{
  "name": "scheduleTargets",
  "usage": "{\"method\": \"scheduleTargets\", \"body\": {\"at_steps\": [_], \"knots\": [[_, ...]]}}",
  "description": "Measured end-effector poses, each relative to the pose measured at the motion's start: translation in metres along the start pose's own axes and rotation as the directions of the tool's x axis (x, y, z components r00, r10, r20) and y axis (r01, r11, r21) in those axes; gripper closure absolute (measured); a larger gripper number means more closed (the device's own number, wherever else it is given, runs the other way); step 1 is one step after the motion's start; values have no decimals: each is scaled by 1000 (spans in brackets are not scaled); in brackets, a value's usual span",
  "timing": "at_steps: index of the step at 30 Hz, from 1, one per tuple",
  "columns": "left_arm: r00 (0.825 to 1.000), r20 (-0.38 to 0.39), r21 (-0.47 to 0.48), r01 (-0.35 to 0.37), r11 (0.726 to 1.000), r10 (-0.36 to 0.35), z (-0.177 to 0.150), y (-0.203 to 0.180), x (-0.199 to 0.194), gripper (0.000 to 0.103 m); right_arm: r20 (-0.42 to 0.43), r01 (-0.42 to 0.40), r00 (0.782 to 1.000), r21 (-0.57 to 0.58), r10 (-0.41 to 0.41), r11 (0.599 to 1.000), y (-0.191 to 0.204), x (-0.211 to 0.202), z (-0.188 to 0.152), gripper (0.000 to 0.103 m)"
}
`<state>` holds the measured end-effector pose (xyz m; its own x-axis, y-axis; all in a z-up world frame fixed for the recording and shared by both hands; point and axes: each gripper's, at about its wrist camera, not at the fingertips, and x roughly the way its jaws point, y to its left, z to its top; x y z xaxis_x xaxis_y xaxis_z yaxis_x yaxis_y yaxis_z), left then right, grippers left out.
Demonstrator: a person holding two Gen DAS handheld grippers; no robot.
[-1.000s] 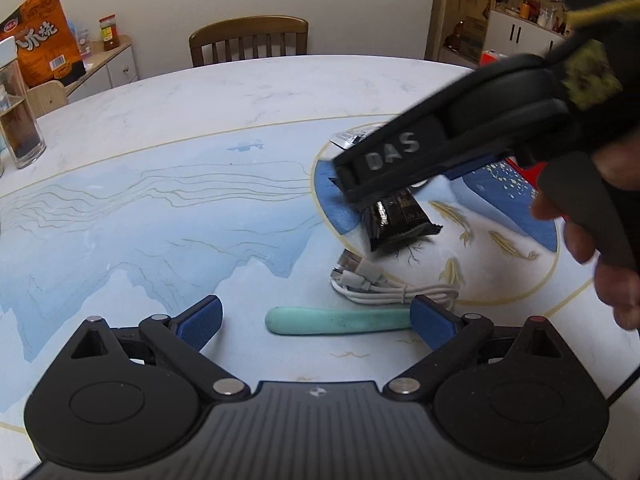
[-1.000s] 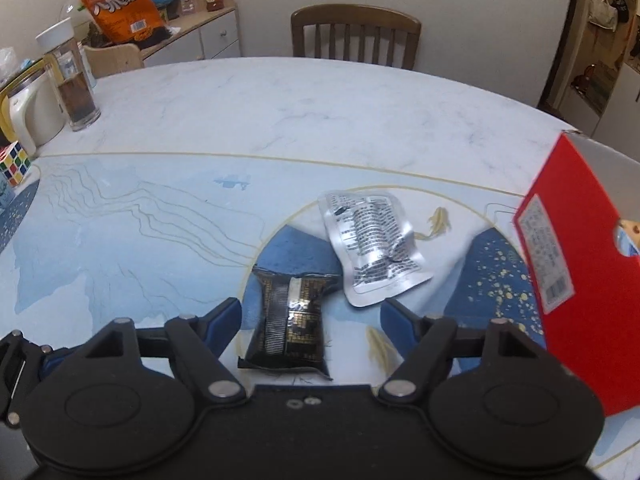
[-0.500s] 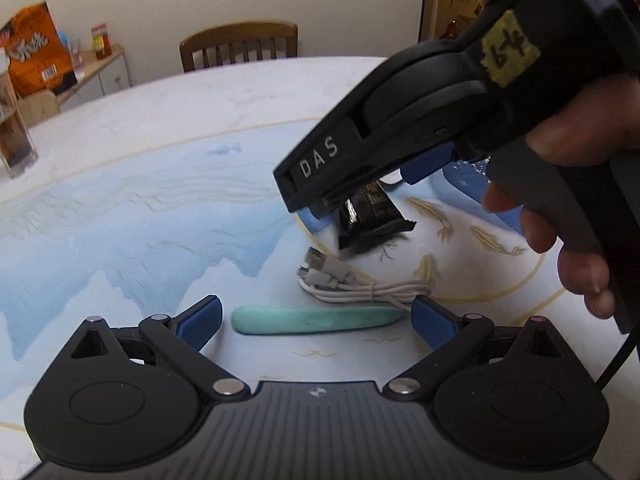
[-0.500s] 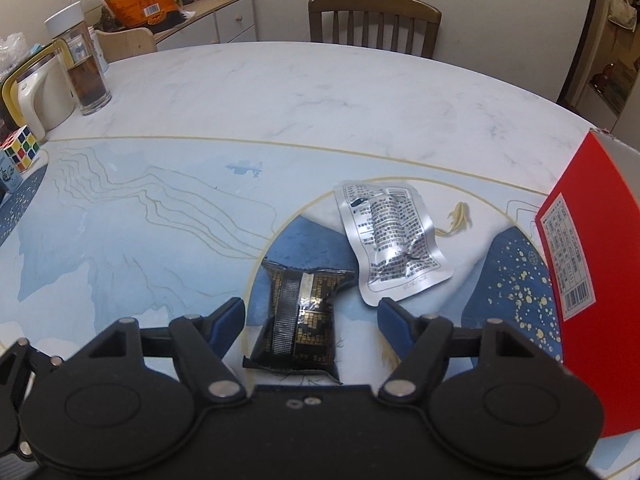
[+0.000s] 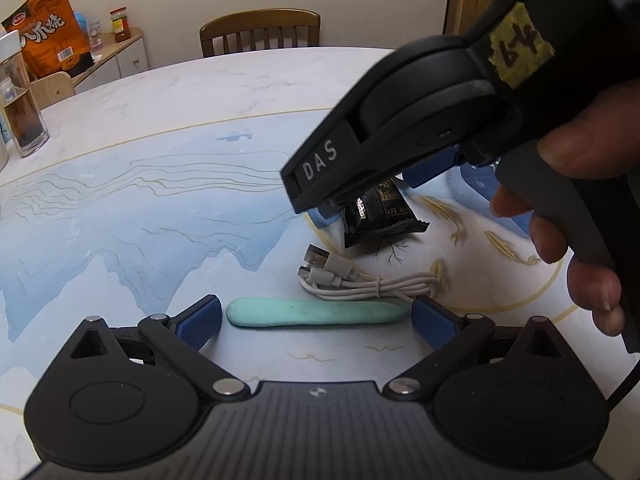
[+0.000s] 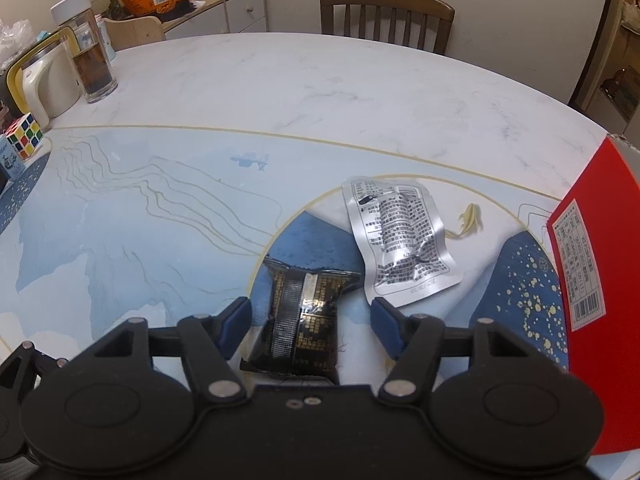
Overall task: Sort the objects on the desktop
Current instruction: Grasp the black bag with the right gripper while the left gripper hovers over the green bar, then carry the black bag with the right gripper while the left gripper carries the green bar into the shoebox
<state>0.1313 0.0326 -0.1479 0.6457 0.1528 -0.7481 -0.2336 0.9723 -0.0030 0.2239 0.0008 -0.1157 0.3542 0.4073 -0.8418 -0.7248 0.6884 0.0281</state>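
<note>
1. The right gripper (image 6: 310, 326) has its jaws closing around the black snack packet (image 6: 302, 318), which lies between the blue pads; a gap shows on each side, so no pinch yet.
2. The left gripper (image 5: 316, 320) hangs with jaws spread wide, gripping nothing, just above the mint-green bar (image 5: 318, 312) low in its frame.
3. To do this well, judging by the crinkly foil: close squarely on the packet's middle, keep the pads level, lift only once both press.
4. The packet's long axis runs up the right wrist frame, away from the camera, slightly tilted; it sits at lower centre, on the table (image 6: 280, 92), the silver sachet (image 6: 400, 248) to its upper right.
</note>
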Motion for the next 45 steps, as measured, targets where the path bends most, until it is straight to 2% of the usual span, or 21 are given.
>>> {"method": "scheduleTargets", "body": {"at_steps": [10, 11, 16, 29, 45], "knots": [[1000, 5, -1, -6, 1000, 6, 0, 0, -2, 4, -12, -31, 999, -4, 31, 1000, -1, 2, 0, 60], [1000, 5, 0, -5, 1000, 5, 0, 1, -2, 5, -12, -33, 999, -3, 33, 999, -1, 2, 0, 65], [1000, 9, -13, 5, 1000, -4, -1, 4, -2, 5, -12, -35, 999, -4, 35, 999, -3, 0, 0, 69], [1000, 13, -35, 16, 999, -15, 6, 14, -7, 5, 10, -23, 1000, 5, 23, 1000, -15, -16, -1, 70], [995, 103, 20, 14, 1000, -16, 48, 6, -36, 5, 70, -17, 997, 60, 12, 998, -50, -70, -4, 70]]}}
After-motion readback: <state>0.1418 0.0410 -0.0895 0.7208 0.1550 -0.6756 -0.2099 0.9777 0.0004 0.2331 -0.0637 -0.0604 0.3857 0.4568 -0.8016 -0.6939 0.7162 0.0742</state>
